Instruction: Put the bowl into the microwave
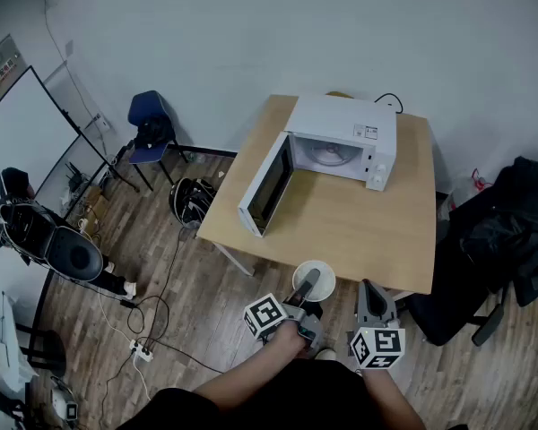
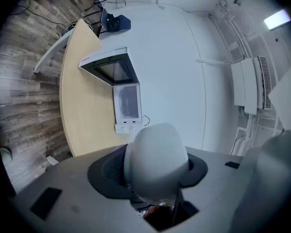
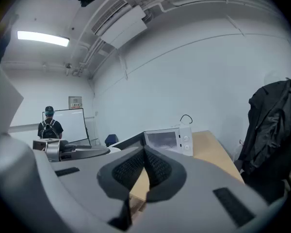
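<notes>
Carrying stage in hand: left tool clamped on rim of white bowl, held at near edge of table. Right tool closed, empty. Microwave well apart, door open. Next move, as judged: carry bowl forward, level, into cavity.

The microwave stands at the far side of the tabletop, with its door swung out to the left. The bowl is at the near edge, between the left gripper's jaws. The right gripper is just to its right.
</notes>
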A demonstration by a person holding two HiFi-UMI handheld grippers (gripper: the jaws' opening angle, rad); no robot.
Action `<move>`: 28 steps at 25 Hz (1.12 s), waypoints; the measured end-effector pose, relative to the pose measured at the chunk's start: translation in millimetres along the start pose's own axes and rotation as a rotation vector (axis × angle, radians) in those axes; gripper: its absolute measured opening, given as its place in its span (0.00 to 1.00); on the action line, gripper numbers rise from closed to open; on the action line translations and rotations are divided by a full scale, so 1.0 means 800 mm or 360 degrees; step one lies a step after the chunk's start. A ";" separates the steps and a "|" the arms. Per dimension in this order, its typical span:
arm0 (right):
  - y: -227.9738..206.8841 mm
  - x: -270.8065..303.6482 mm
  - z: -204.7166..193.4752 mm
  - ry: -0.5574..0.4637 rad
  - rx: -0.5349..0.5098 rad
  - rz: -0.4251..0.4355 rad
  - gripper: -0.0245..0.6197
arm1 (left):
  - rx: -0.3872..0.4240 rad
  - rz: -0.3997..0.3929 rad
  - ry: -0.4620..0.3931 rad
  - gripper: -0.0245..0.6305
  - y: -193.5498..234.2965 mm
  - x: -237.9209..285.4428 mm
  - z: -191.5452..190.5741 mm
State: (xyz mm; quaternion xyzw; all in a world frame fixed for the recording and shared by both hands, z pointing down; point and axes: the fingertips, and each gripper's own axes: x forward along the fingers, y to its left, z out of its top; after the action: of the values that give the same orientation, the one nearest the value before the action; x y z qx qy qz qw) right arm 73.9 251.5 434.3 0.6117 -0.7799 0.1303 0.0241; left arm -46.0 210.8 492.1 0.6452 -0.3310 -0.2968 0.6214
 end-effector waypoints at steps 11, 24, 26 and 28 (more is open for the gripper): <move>-0.037 -0.006 0.014 -0.0090 -0.0040 0.0017 0.13 | 0.0014 0.0019 -0.0044 0.35 0.011 0.021 -0.011; -0.061 0.049 -0.001 0.0006 0.0033 0.0040 0.13 | -0.0008 0.0040 -0.0045 0.35 0.029 0.095 0.031; -0.069 0.068 -0.002 0.0026 0.0031 0.0036 0.13 | -0.0006 0.0039 -0.0046 0.36 0.035 0.117 0.046; -0.075 0.089 0.000 0.0050 0.0033 0.0032 0.13 | -0.0007 0.0043 -0.0040 0.35 0.035 0.137 0.061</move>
State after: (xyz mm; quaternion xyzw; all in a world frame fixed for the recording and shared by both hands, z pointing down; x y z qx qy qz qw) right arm 113.4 170.9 458.9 0.6019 -0.7841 0.1483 0.0288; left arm -20.0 93.6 521.0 0.6355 -0.3469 -0.2971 0.6225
